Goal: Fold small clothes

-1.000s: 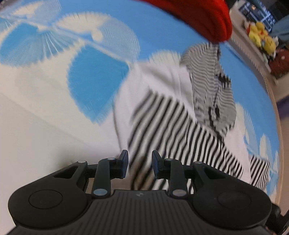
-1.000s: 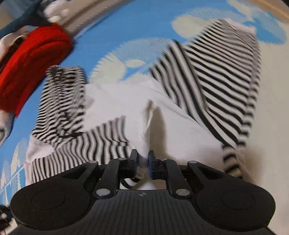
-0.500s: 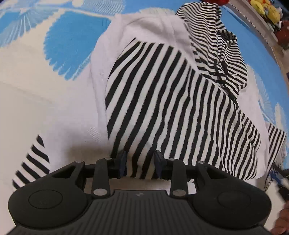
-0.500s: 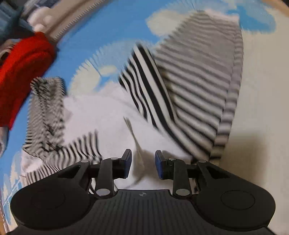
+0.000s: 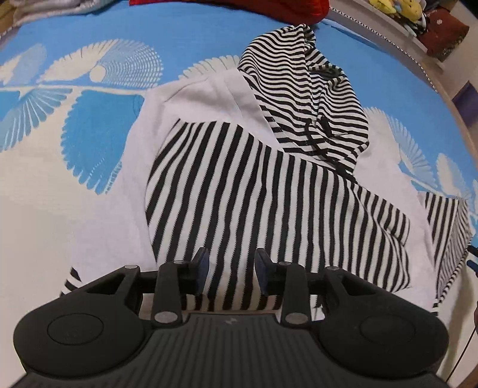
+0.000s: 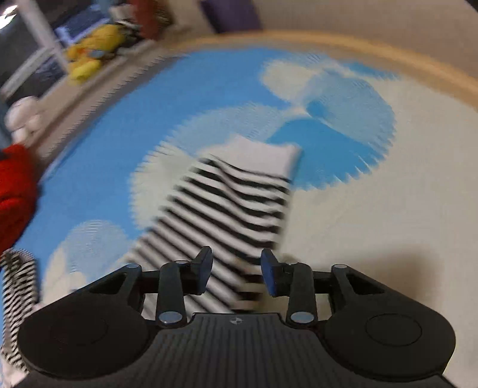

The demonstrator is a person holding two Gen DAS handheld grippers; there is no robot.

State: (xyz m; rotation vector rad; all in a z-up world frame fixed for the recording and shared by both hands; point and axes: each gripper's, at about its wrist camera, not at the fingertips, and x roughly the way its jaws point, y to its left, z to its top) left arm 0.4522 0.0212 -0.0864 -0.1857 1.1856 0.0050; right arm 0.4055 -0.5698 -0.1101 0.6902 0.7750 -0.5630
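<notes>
Left wrist: striped hoodie half folded on the blue bed cover, both grippers empty.

Left wrist view has the left gripper (image 5: pixel 229 264) with jaws parted wide over the folded-in sleeve (image 5: pixel 239 185), holding nothing; looks laid across the white body so the hoodie (image 5: pixel 209 98) narrows up. Hood (image 5: pixel 310 98) is bunched at the far end near a red garment (image 5: pixel 269 9). Right wrist view, pretty blurry, shows what that one mostly misses: the other sleeve (image 6: pixel 227 209) stretched out flat, cuff (image 6: pixel 263 152) far off, right gripper (image 6: pixel 237 268) gaping above it, gripping nothing. I'd guess that sleeve's next.
</notes>
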